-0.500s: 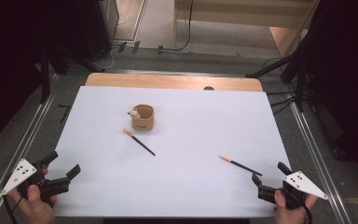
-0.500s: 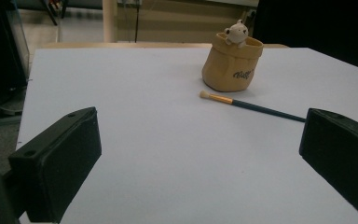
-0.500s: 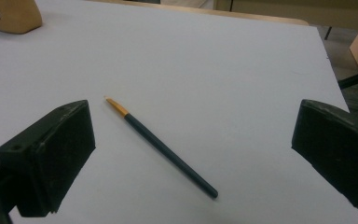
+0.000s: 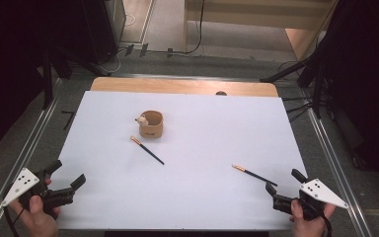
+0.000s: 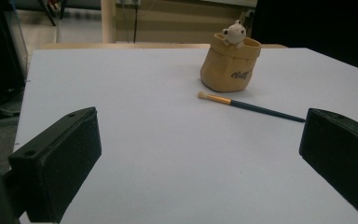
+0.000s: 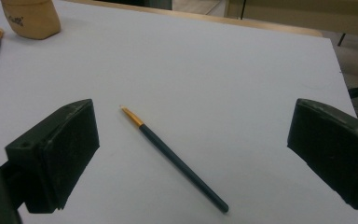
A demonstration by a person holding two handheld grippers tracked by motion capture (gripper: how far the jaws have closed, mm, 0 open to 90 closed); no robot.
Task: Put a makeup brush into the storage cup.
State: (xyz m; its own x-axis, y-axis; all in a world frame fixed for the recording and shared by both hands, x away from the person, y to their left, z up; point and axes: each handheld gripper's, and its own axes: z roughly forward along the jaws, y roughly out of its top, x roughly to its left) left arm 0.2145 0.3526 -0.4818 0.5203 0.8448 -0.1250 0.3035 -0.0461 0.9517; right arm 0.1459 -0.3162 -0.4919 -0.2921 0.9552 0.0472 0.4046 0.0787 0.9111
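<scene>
Right gripper [image 4: 282,188]: held in the person's right hand [image 4: 306,222] at the near right corner of the table, jaws spread wide with nothing between the pads; its grey three-cornered plate lies on top, pointing to the right.
Thin brush [image 4: 254,174]: lies flat on the white sheet just ahead of the right gripper, near but not touching it; in the right gripper view [image 6: 175,158] it sits in the gap between the two jaws, dark handle toward the gripper, gold ferrule and pale pointed tip away from it.
Left gripper [image 4: 67,178]: held in the person's left hand [image 4: 38,217] at the near left corner, jaws as wide apart as the other's, gripping nothing.
Round brush [image 4: 147,150]: lies flat toward the middle of the sheet, well apart from both grippers; in the left gripper view [image 5: 249,106] its pale round head points left and its dark handle runs right.
Pouch-shaped cup [image 4: 151,124]: stands upright just beyond the round brush's head, tan, with a small white bear figure [image 5: 234,33] perched on its rim.
White sheet [image 4: 202,207]: covers nearly the whole table top.
Wooden edge [image 4: 177,86]: a bare strip of table top shows along the far side.
</scene>
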